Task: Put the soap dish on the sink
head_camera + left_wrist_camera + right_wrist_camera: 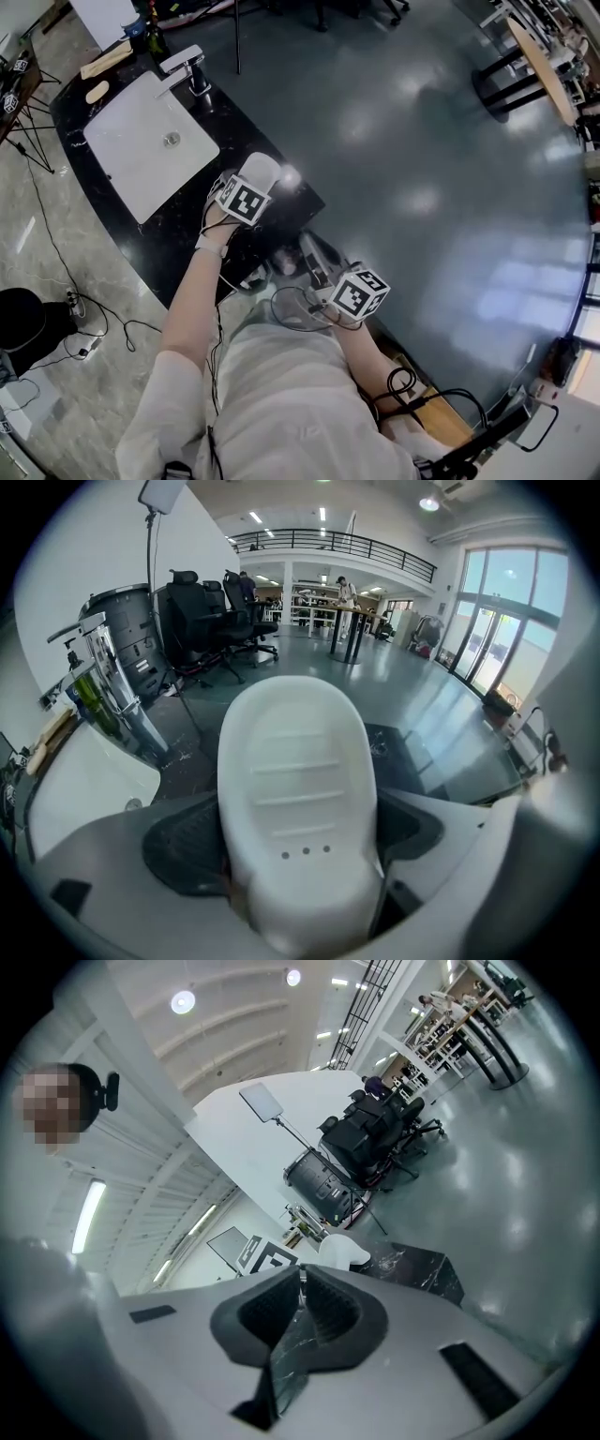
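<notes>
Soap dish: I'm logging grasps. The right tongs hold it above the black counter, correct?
No: the left tongs hold the soap dish, not the right, as the left gripper view shows. It is above the black counter.

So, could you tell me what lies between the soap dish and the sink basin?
Only bare black countertop separates soap dish from basin, seen in head view.
</notes>
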### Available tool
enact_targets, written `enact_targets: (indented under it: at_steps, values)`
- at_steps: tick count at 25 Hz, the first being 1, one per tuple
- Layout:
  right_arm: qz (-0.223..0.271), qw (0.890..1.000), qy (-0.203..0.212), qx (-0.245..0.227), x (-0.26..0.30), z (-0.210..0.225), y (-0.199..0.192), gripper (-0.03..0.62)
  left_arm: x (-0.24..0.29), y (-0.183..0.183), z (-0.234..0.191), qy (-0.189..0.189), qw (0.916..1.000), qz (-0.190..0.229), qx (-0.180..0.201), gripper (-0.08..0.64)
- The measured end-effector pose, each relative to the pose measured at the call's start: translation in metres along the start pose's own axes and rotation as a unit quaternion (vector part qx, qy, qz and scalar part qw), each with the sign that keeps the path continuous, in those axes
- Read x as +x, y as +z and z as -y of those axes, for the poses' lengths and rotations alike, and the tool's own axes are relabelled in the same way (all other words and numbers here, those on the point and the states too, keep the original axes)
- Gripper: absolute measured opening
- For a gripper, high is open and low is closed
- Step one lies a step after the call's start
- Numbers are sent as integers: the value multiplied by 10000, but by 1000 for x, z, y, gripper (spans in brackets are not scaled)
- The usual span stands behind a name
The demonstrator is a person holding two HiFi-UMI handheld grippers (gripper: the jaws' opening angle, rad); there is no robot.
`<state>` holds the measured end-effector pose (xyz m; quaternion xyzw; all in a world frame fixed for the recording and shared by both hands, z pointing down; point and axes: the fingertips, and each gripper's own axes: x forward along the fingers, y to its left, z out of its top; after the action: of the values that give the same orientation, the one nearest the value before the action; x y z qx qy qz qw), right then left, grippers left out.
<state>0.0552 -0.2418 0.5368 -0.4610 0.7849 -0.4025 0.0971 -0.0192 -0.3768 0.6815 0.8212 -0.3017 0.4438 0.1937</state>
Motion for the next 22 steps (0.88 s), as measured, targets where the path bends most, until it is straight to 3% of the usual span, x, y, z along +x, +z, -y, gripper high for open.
enact_targets:
  at_steps: [7, 15, 18, 22]
  values:
    - [29, 10000, 21, 13, -4, -2, 1, 35, -6, 1, 0, 89, 9996, 73, 241, 459]
    - [138, 9998, 96, 72, -9, -8, 3, 35, -57, 24, 1, 83, 9968, 776, -149, 459]
    - [244, 9996, 156, 59, -12, -14, 9, 35, -90, 37, 14, -142, 9912, 1200, -540, 457]
    - [431, 9989, 194, -62, -23, -18, 19, 35, -128, 59, 47, -663, 9741, 1950, -936, 457]
